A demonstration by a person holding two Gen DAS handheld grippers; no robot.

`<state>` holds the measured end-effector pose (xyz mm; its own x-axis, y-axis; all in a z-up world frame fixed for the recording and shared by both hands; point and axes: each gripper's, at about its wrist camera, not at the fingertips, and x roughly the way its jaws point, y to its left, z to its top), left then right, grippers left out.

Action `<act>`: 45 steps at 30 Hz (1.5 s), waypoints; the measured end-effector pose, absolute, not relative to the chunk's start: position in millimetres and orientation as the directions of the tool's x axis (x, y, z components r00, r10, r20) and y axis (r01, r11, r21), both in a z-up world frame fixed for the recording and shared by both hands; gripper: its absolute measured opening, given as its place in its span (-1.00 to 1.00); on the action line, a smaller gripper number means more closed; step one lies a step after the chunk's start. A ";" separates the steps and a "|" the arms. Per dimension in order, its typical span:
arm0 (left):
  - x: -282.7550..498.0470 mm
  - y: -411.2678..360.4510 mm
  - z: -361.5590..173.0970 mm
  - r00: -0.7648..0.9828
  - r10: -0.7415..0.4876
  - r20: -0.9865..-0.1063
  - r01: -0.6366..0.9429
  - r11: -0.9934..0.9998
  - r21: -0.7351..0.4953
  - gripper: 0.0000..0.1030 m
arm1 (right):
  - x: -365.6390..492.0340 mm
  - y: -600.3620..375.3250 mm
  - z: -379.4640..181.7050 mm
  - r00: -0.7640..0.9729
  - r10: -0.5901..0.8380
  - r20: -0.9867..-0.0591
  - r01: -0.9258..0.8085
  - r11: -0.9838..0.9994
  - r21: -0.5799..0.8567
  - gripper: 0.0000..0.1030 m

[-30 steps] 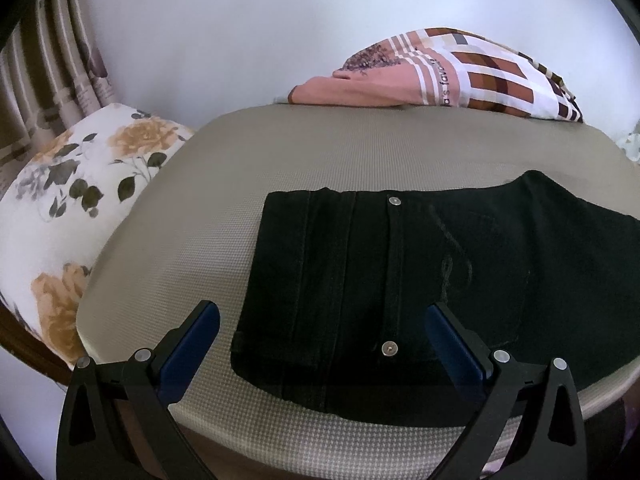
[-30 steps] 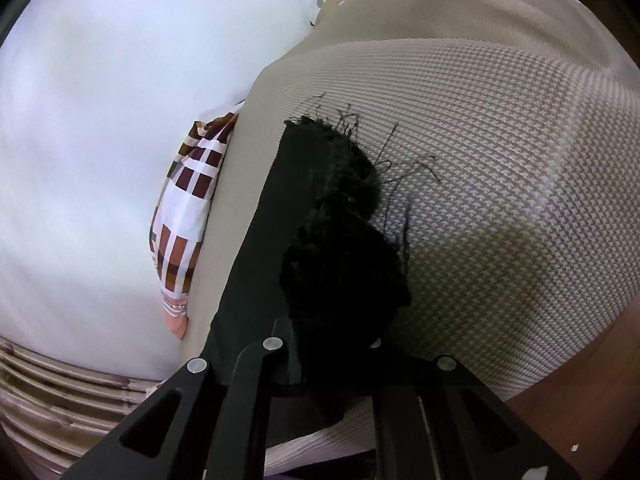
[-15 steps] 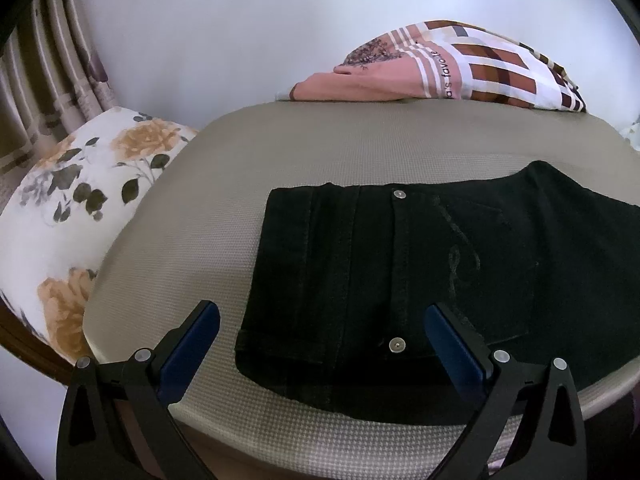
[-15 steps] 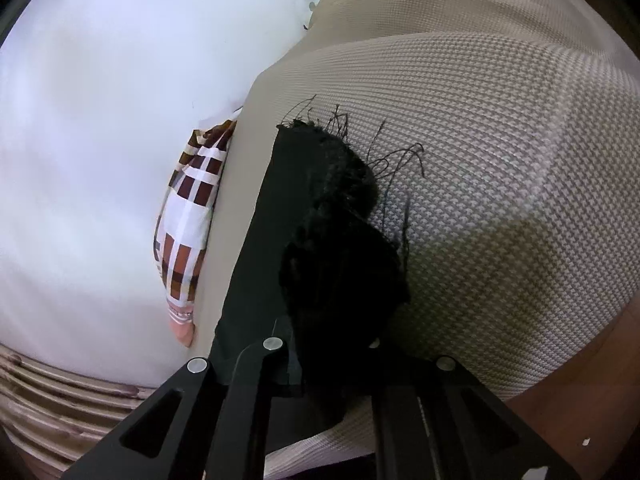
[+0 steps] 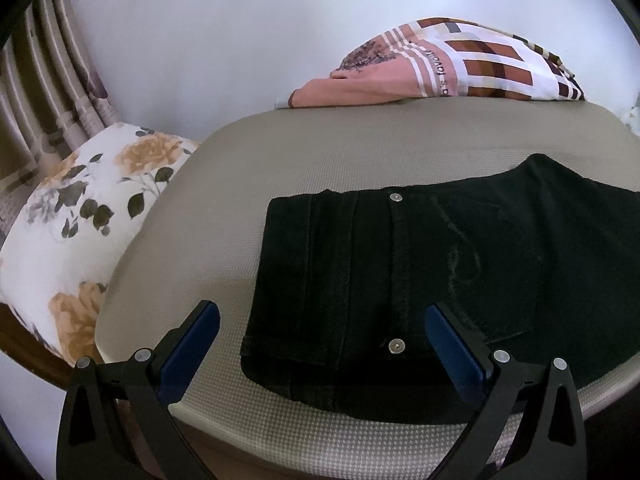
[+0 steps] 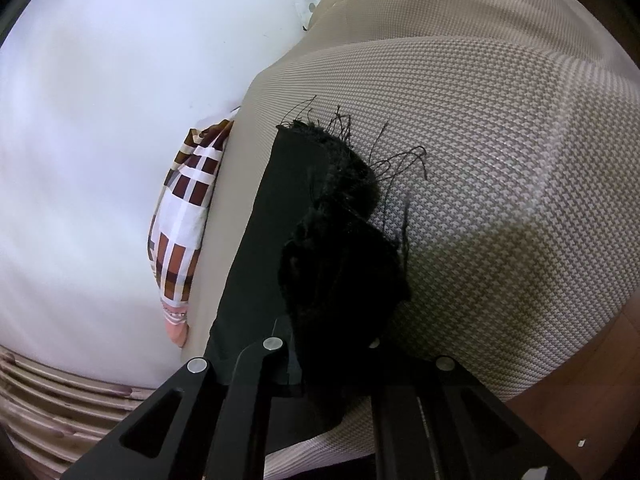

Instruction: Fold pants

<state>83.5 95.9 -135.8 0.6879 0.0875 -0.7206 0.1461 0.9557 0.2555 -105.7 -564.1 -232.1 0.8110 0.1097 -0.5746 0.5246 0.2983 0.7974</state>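
Little has moved since the earlier frames: in the left wrist view the black pants [image 5: 420, 280] sit a touch lower and the far patterned cloth [image 5: 440, 68] has slid slightly rightward, a small roll of the camera and no more; in the right wrist view the wall side has tilted a little, while the fabric in the grip looks the same.

The left gripper [image 5: 320, 340] hovers with its blue-padded fingers [image 5: 188, 348] spread wide, one over the bare grey cushion [image 5: 280, 152], the other over the waist end of the pants, pressing on nothing. Between and beyond them the pants lie flat on the cushion, folded lengthwise, two metal rivets showing along a seam. Farther out, a floral pillow [image 5: 80, 232] lies left of the cushion, and the pink and checked cloth is bunched at its far edge against the white wall [image 5: 200, 40].

The right gripper [image 6: 332, 344] stays clamped on the frayed hem [image 6: 344, 216] of the pants, loose threads splaying over the woven cushion [image 6: 500, 140]. The leg runs away along the cushion towards the checked cloth [image 6: 184, 216] by the wall.
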 end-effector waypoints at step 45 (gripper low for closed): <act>78.1 86.3 -128.1 0.696 0.098 -0.711 0.148 0.950 0.276 0.98 | -100.2 -569.9 -234.2 0.808 0.109 -0.579 0.528 0.302 0.794 -0.84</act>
<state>78.1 86.3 -128.1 0.6962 0.0980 -0.7111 0.1479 0.9498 0.2757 -100.2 -569.9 -234.2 0.8076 0.1093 -0.5794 0.5284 0.3018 0.7935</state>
